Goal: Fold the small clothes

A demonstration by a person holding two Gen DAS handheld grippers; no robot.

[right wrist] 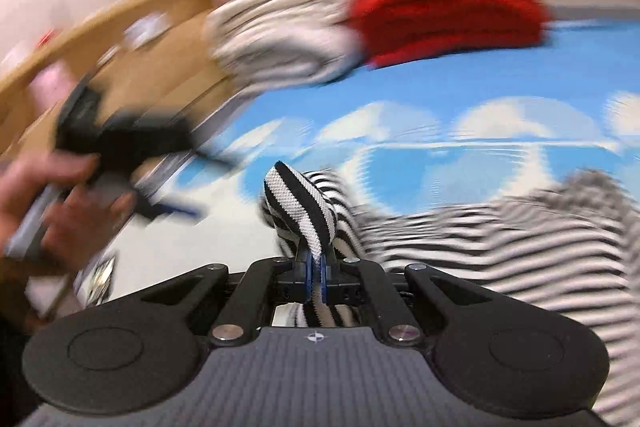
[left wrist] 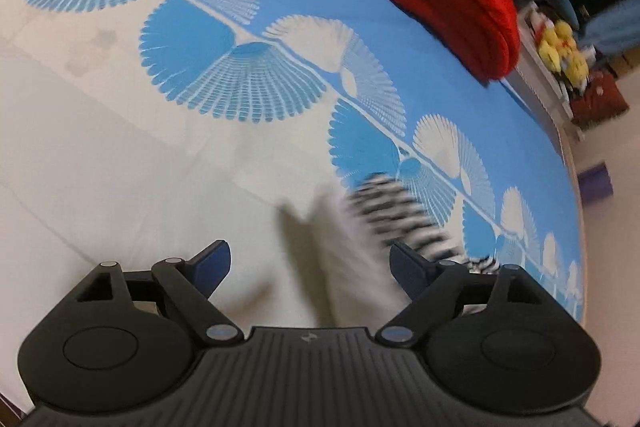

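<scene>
Striped garment [right wrist: 304, 203] edge pinched in right tool [right wrist: 316, 277], bedsheet [left wrist: 120, 167] bare

The black-and-white striped knit garment [right wrist: 500, 247] is smeared by motion blur on the right and runs off that edge. At far left, the hand [right wrist: 60, 211] gripping the left tongs [right wrist: 176, 183] is blurred. In the left wrist view the stripes are blurred and partly hidden behind the tongs' right arm.

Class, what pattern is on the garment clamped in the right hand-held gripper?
Black-and-white stripes, clearest in the right wrist view.
</scene>
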